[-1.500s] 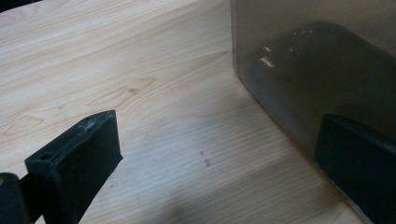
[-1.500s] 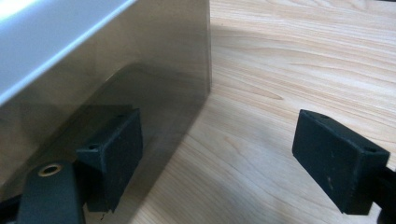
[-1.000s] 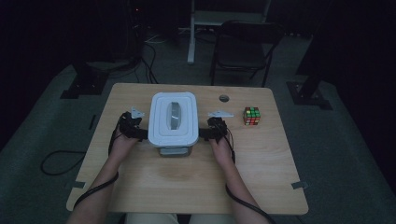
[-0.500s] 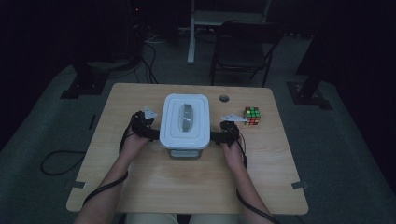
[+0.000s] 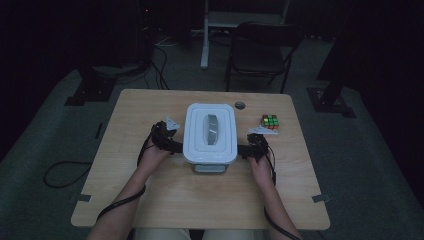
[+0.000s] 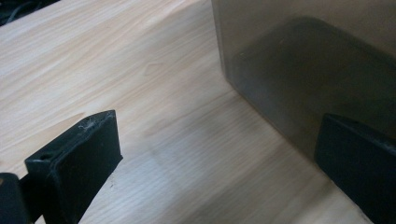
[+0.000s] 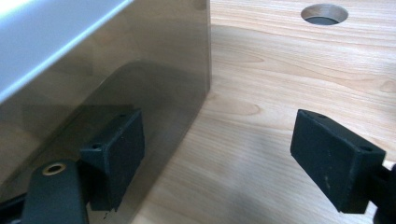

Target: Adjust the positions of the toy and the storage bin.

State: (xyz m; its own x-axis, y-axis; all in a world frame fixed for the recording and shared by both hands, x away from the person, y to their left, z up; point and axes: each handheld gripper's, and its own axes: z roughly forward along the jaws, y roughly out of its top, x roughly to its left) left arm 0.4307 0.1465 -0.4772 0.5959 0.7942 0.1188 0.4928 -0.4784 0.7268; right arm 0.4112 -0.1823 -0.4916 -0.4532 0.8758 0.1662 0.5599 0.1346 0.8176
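Two grippers: left gripper (image 5: pixel 172 142) and right gripper (image 5: pixel 246 149) stand at opposite long sides of the box, each in one hand of the person.
Box: rectangular plastic storage box (image 5: pixel 210 134) with rounded corners, on the middle of the table, its long sides running away from the person.
Lid: white lid (image 5: pixel 196 125), smooth, with a raised rim and a grey oblong handle (image 5: pixel 212 129) in a recess along its middle.
Box wall: smoky, half-transparent plastic (image 7: pixel 154 60), flat and glossy, with a rounded darker shape behind it; the same wall material shows in the left gripper view (image 6: pixel 303 65).
Left gripper state: jaws wide apart; black, blocky, matte pads (image 6: pixel 86 149); one jaw is just beside the box wall, the other over bare wood; nothing is pinched between them.
Right gripper state: jaws wide apart; one pad (image 7: pixel 116 149) lies against or just beside the box wall, the other (image 7: pixel 334 156) over the table; nothing is gripped.
Table: light wood-grain top (image 5: pixel 150 200), rounded corners, a round cable hole (image 5: pixel 240 105) near the far edge.
Cube: colourful puzzle cube (image 5: pixel 270 121) on the table, near the right gripper, apart from the box.
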